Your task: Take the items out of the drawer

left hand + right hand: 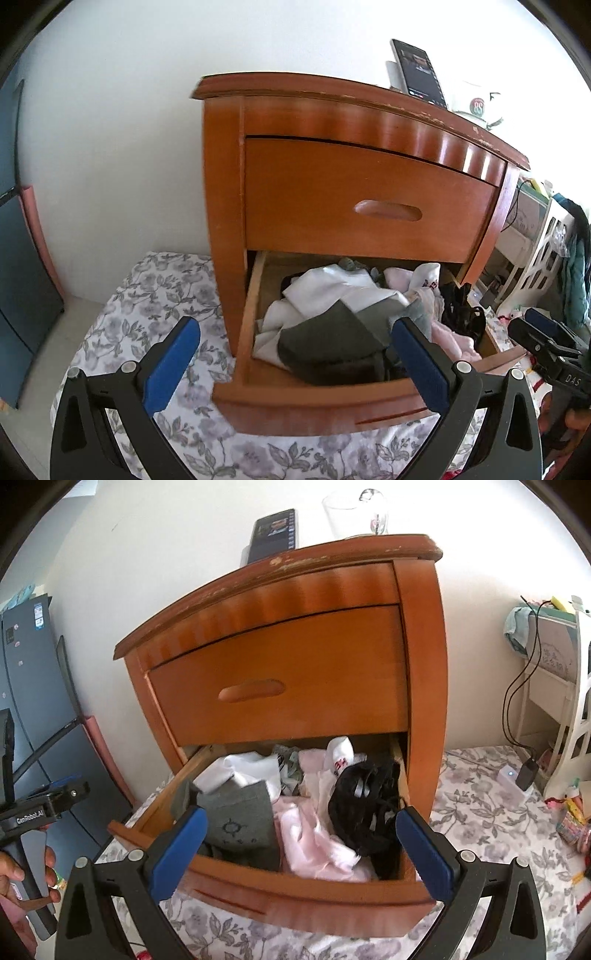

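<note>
Fingers: we see both pairs spread wide, and they hold nothing.
Left gripper (pixel 295 363): we hold it in front of the open drawer (pixel 317 400), and its blue fingers (pixel 171 365) sit on both sides of the drawer's front left part.
Right gripper (pixel 301 849): we hold it in front of the same drawer, more to the right, with its blue fingers (pixel 424 853) near the front edge.
Drawer: we see the bottom one pulled out of the brown nightstand (pixel 280 664). The top drawer (pixel 362 199) is shut.
Grey cloth (pixel 240 823): we see it folded at the front left of the drawer.
White cloth (pixel 332 288): we see it behind the grey one, toward the back left.
Pink cloth (pixel 314 834): we see it in the middle, reaching to the front edge.
Black tangle (pixel 362 805): we see it on the right side of the drawer. We cannot tell what it is.
Nightstand top: we see a phone (pixel 275 533) leaning on the wall and a clear glass (pixel 354 513) near the right edge.
Floor: we see a flowery sheet (pixel 147 302) under the nightstand.
Hand (pixel 22 871): we see it holding the left gripper's handle.
</note>
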A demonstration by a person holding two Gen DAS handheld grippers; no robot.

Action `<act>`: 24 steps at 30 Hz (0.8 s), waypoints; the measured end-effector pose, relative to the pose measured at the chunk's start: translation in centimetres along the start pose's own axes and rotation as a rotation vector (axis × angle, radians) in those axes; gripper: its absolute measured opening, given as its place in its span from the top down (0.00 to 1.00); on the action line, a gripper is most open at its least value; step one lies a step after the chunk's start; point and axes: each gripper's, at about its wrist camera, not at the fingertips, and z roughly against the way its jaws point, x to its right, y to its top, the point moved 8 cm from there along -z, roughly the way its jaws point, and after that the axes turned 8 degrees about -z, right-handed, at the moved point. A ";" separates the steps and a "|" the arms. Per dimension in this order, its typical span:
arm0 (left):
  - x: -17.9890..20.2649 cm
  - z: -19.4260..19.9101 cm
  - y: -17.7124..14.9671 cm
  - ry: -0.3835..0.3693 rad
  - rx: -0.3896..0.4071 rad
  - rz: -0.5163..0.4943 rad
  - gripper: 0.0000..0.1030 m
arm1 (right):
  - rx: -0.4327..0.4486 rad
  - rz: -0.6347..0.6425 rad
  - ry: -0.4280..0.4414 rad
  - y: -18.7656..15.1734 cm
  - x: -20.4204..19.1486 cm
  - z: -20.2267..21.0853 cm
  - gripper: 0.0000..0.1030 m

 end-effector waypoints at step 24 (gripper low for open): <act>1.2 -6.7 -1.1 -0.005 -0.288 0.004 0.00 | -0.333 0.000 0.039 -2.1 -3.7 -9.3 0.00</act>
